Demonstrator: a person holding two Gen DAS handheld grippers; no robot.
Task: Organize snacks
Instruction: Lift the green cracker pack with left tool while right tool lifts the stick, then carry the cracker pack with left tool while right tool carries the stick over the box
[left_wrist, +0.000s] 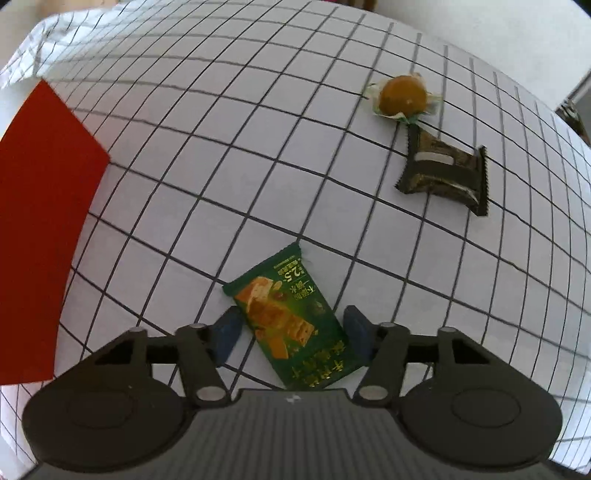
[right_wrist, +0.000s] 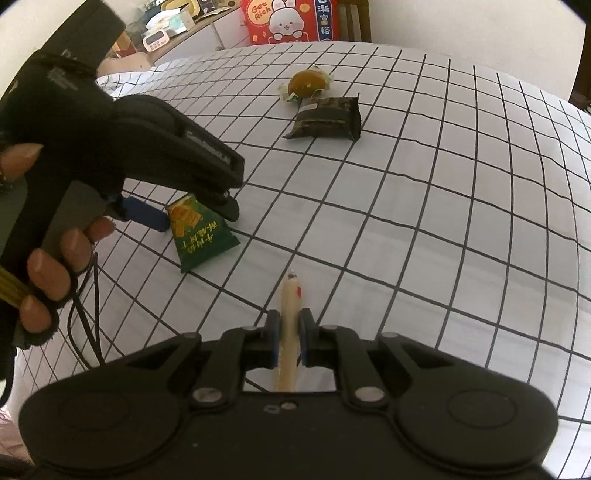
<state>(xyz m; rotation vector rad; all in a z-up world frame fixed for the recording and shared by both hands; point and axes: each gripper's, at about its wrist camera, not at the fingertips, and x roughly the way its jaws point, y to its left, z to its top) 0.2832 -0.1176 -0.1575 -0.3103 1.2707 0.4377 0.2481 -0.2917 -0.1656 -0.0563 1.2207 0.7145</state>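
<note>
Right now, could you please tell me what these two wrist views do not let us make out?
- Green snack packet: in the left wrist view its near end is hidden by the left gripper body; whether the pads press it is unclear.
- Sausage stick: in the right wrist view its rear end is hidden under the right gripper.
- Red sheet: cut off by the left wrist view's edge.
- Dark packet: print too small.
</note>
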